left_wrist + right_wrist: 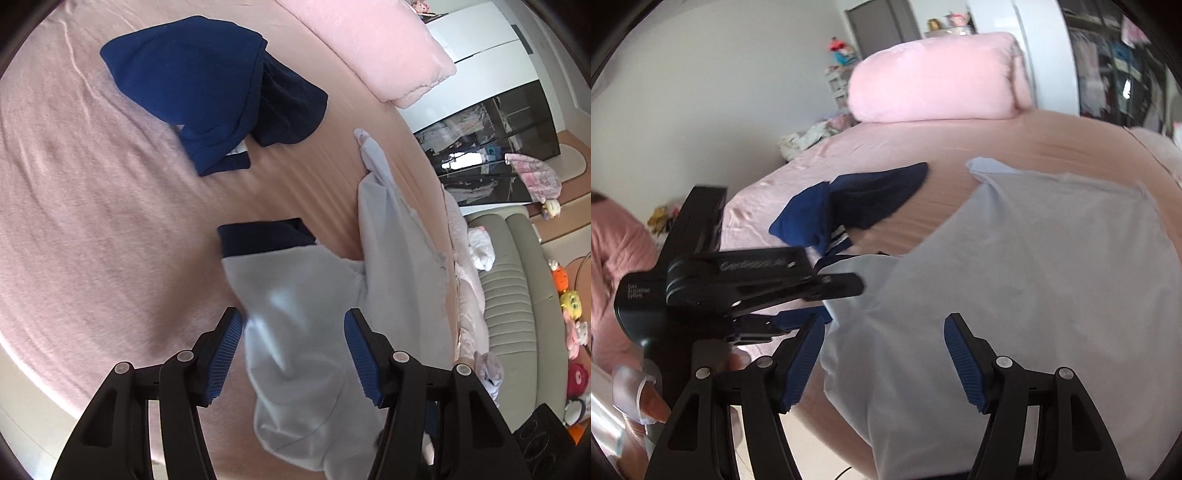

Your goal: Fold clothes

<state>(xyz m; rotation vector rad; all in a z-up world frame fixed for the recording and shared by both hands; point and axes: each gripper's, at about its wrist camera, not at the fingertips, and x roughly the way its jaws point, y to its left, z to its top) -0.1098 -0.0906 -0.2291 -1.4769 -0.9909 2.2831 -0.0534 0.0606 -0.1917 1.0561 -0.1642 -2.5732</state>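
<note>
A pale grey garment with a navy band lies crumpled on the pink bed sheet, near the bed's edge. My left gripper hovers over it, open, its blue pads on either side of the cloth without pressing it. In the right wrist view the same garment spreads wide under my right gripper, which is also open with nothing pinched. The left gripper shows there from the side, at the garment's left edge, held by a hand. A folded navy pile rests farther up the bed.
A pink rolled duvet lies at the head of the bed. Beside the bed stand a grey sofa with plush toys and a dark glass wardrobe. A pink sleeve is at the left. The bed's near edge drops to the floor.
</note>
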